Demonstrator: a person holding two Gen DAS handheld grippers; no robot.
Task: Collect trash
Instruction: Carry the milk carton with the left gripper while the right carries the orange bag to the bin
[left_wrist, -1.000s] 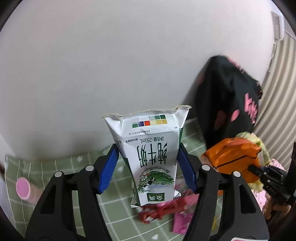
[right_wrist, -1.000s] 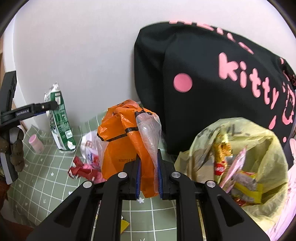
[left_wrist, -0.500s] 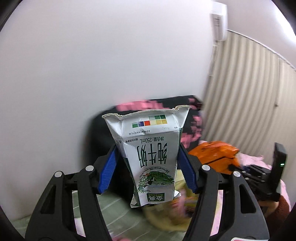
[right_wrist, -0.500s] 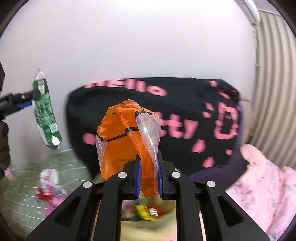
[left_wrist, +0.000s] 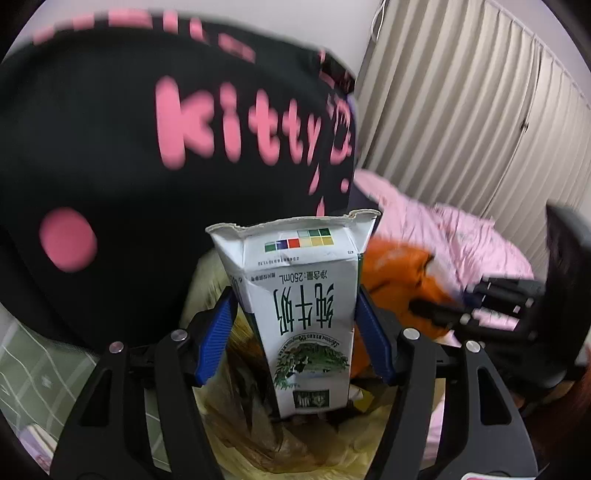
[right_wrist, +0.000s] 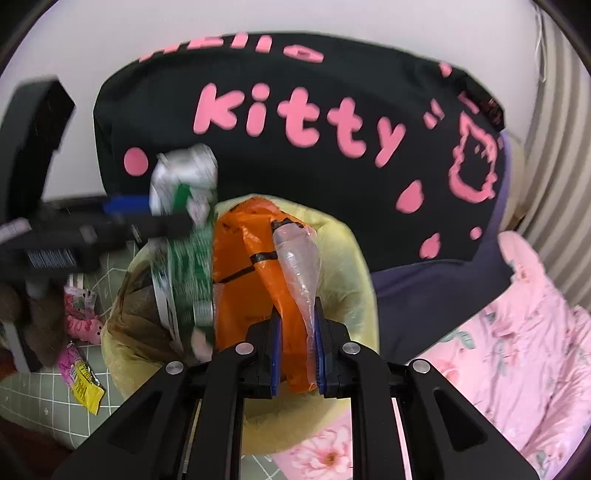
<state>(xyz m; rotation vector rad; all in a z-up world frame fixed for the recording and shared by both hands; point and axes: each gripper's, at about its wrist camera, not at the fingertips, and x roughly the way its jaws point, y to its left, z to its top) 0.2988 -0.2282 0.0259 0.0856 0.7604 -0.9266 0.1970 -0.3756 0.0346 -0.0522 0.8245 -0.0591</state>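
L gripper (left_wrist: 295, 325) clamps milk carton (left_wrist: 299, 314) | R gripper (right_wrist: 298, 354) pinches orange bag (right_wrist: 255, 273) | both swung off table, now over yellow trash bag (right_wrist: 347, 258) | ready to drop, I'd say

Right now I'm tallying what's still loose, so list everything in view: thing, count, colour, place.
carton: 1, white-green, in left claw above bin bag
orange bag: 1, orange with clear plastic, in right claw above bin bag
bin bag: 1, yellow, open, below both claws
wrappers: several, pink and yellow, on green mat left of bin bag
cushion: 1, black with pink lettering, behind bin bag
bedding: pink floral, right
left claw: shut on carton
right claw: shut on orange bag
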